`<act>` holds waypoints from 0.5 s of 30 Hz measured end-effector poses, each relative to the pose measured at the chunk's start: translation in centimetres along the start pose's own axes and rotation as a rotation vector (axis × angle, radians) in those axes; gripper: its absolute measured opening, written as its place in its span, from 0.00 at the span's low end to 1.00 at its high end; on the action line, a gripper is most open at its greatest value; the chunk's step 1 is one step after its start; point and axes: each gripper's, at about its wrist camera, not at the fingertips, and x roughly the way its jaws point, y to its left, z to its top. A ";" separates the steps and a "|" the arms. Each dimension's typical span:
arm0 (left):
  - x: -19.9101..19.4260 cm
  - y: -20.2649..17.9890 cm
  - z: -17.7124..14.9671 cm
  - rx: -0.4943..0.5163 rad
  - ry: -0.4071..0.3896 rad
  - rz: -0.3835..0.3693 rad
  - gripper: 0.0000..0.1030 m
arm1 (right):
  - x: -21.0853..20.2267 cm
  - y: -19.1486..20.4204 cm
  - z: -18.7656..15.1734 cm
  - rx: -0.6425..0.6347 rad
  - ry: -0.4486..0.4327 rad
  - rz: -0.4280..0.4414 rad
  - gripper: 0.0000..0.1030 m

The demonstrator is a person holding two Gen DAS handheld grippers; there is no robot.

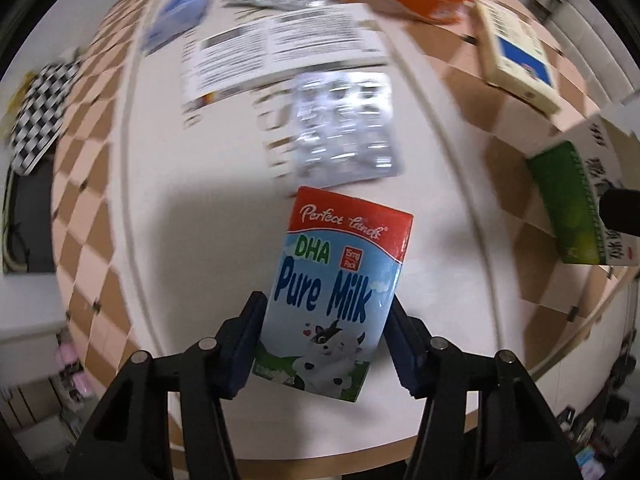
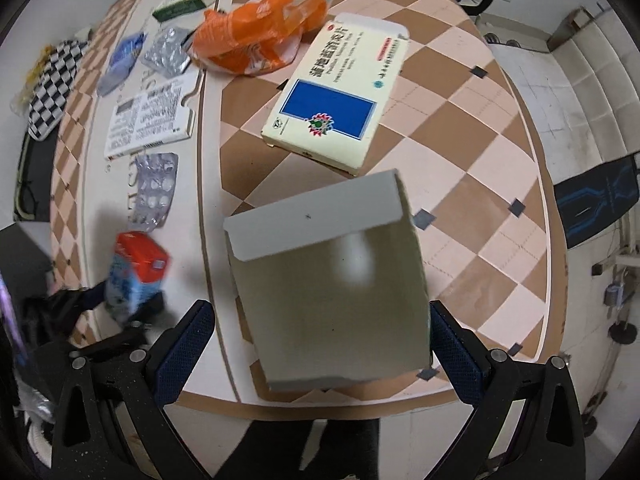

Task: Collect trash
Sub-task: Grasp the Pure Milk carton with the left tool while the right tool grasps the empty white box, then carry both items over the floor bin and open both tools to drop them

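Observation:
My left gripper is shut on a blue and red Pure Milk carton and holds it above the white strip of the table; the carton also shows blurred at the left of the right wrist view. My right gripper is shut on a grey cardboard box with its flap open, held over the checkered table near its front edge. In the left wrist view that box shows green and white at the right.
On the table lie a silver blister pack, a printed leaflet, a cream medicine box with a blue panel, an orange plastic bag, a blue wrapper, another blister pack and a green-edged box. A checkered cloth hangs off the left.

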 end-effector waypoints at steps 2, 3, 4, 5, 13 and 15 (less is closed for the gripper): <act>-0.4 1.7 -0.6 -0.046 -0.008 0.016 0.52 | 0.7 0.5 0.3 -0.010 0.012 -0.022 1.00; -0.6 2.5 -0.8 -0.072 -0.012 0.022 0.52 | 1.1 0.9 0.5 -0.016 0.020 -0.039 1.00; -0.5 3.1 -1.1 -0.087 -0.016 0.023 0.52 | 1.5 1.2 0.7 -0.024 0.025 -0.053 1.00; -0.6 3.9 -1.5 -0.106 -0.022 0.025 0.52 | 1.7 1.4 0.8 -0.031 0.028 -0.065 1.00; -1.3 6.9 -4.1 -0.146 -0.091 0.008 0.51 | 2.4 2.9 -0.1 -0.059 0.017 -0.141 0.73; -1.5 7.2 -4.4 -0.140 -0.116 0.005 0.51 | 2.1 3.0 -0.9 -0.048 -0.001 -0.144 0.73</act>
